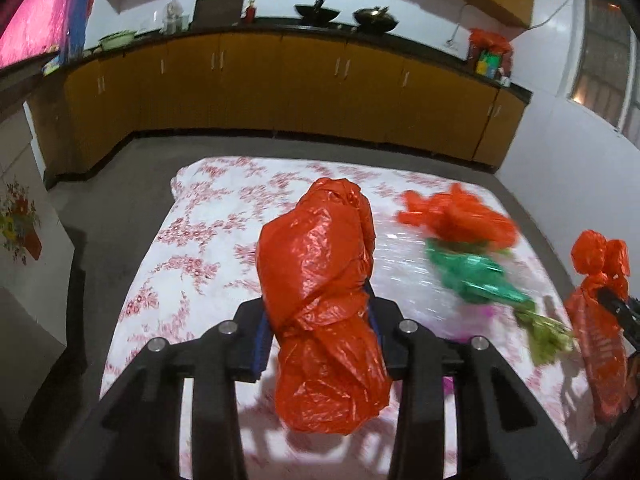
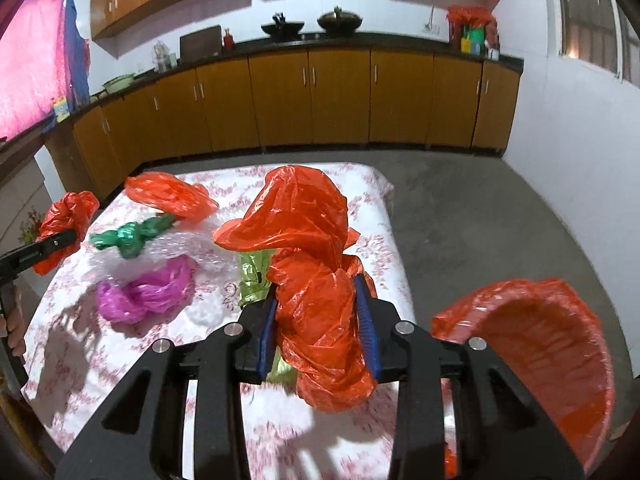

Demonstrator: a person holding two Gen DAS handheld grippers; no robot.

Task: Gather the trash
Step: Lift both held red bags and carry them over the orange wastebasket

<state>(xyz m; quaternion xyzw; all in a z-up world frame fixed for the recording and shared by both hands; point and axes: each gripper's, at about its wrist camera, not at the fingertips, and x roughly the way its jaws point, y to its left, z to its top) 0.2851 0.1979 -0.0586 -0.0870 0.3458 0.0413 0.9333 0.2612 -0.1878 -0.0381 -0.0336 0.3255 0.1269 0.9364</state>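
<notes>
Counting orange bags first: four show up in total. One orange bag (image 1: 320, 312) is pinched mid-length in the left gripper (image 1: 318, 336), held up over the near part of the table (image 1: 160, 280). A second orange bag (image 2: 316, 288) is clamped the same way between the blue pads of the right gripper (image 2: 320, 332), also lifted above the tablecloth. A third one, the loose orange bag (image 2: 172, 196), lies near the far edge. The fourth lines the bin (image 2: 560, 344), which sits off the table's right edge, mouth open.

Other trash on the cloth, one each: a green bag (image 2: 128, 240) knotted up just beside the loose orange one, a purple bag (image 2: 144, 292) toward the middle, some clear bubble wrap (image 2: 188, 252) between and under those two, and a yellow-green wrapper (image 2: 252, 276) right behind the right gripper's bag.

Room-wise, the near left corner of the table is bare cloth, and there's open grey floor (image 2: 460, 220) past the far and right edges up to the cabinets (image 2: 340, 100).
</notes>
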